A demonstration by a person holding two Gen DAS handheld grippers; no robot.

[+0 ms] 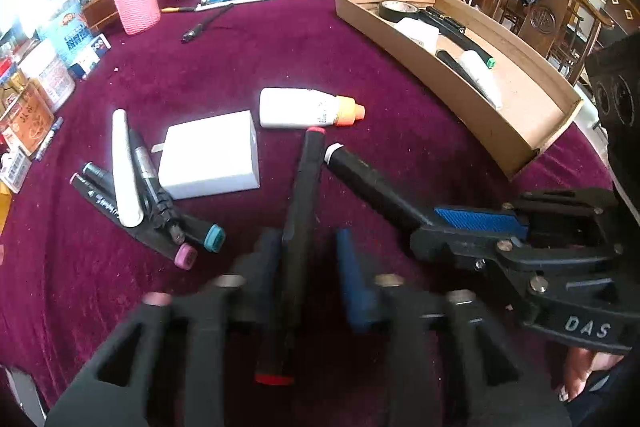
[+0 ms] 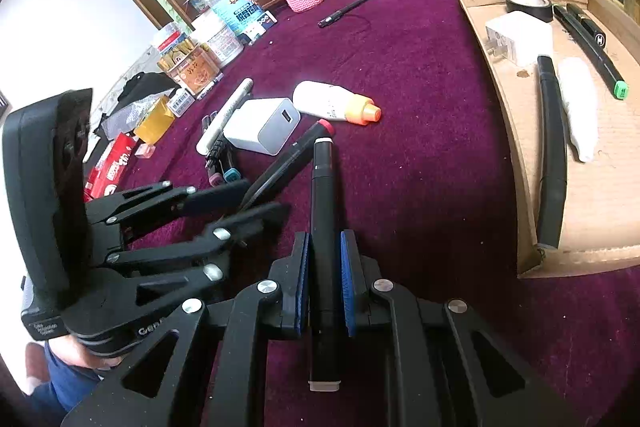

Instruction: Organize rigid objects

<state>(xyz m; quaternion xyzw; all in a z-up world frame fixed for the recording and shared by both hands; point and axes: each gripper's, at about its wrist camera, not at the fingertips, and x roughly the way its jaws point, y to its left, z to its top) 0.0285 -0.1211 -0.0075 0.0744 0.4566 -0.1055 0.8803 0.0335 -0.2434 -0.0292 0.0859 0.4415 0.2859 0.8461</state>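
1. Left gripper (image 1: 308, 259): jaws clamped on red-capped marker (image 1: 298, 227), just above the tabletop (image 1: 400, 155).
2. Right gripper (image 2: 325, 283): jaws pinching white-capped marker (image 2: 324, 227) mid-barrel.
3. Light, stiff, slick barrels; best gripped at the middle.
4. Probably bound for cardboard tray (image 2: 600, 219).

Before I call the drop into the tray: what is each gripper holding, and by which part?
The left gripper is shut on the red-capped marker around mid-barrel. The right gripper is shut on the white-capped marker, also about mid-barrel.
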